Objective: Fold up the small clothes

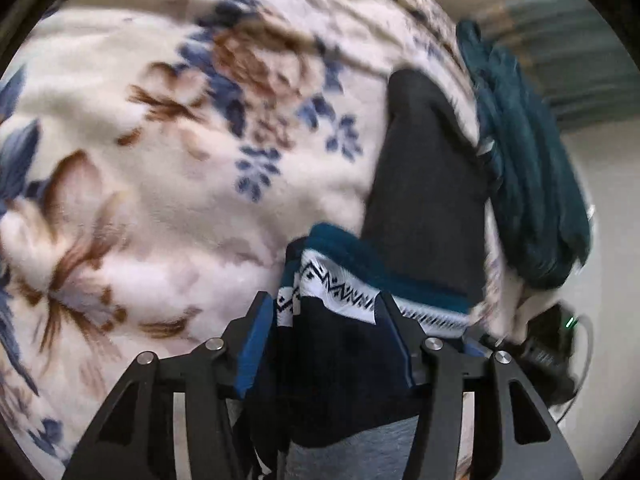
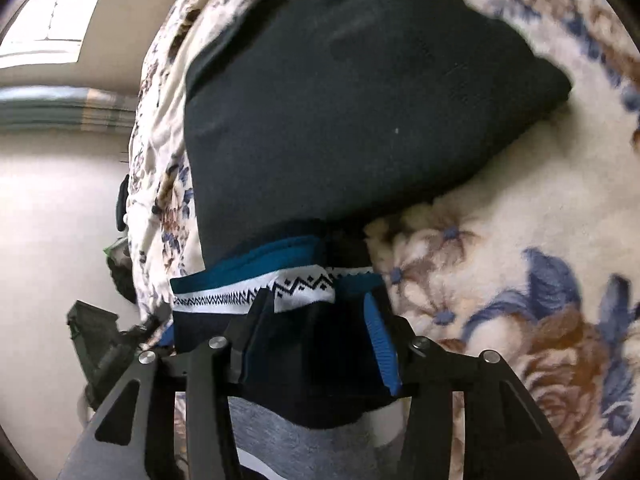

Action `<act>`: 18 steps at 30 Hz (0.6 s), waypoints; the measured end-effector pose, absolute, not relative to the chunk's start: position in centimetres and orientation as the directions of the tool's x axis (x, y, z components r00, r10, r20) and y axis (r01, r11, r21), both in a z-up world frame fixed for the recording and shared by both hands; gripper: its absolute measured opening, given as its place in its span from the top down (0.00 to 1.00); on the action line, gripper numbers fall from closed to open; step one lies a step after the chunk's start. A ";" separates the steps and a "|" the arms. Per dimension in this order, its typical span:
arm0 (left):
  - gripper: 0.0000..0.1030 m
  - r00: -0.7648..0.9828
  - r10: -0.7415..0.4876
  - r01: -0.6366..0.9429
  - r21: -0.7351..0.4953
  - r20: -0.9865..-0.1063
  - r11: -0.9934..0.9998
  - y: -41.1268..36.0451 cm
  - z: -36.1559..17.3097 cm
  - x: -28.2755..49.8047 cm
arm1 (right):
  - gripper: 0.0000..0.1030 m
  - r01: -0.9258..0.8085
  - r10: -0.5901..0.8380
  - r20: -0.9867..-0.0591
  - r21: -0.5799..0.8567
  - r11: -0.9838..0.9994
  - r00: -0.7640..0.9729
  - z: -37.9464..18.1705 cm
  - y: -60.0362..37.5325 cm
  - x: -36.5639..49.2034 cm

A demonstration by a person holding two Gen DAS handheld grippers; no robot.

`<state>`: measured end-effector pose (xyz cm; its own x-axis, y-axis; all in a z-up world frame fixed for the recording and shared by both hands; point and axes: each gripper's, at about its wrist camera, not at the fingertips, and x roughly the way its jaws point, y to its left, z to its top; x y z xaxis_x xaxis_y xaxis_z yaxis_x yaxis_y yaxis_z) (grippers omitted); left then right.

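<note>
One pair of dark underwear with a white patterned waistband lies bunched at the near edge of a flowered blanket, its band between both fingers of the left gripper and the right gripper; whether either set of pads presses the cloth cannot be told. Only the left view shows a teal garment far right.

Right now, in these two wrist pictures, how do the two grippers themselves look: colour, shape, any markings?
Both look alike. The left gripper and the right gripper each have two matte black fingers lined with blue pads, which look ribbed. Behind them, black linkage arms with triangular cutouts spread out, joined by round silver pivot pins. No cables, lettering, hands or sleeves can be seen.
</note>
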<state>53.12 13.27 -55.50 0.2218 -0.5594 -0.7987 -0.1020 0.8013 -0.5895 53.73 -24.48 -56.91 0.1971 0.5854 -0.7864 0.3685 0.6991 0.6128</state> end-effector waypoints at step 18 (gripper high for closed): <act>0.76 0.200 -0.633 -0.106 -0.659 -0.748 0.745 11.1 -55.9 51.1 | 0.72 0.388 0.582 -0.801 0.586 0.712 0.141 -58.5 -23.7 52.3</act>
<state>51.06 11.14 -55.88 0.2000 -0.6333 -0.7476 -0.1060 0.7445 -0.6591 52.33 -23.68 -58.49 0.1413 0.5823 -0.8006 0.3877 0.7116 0.5859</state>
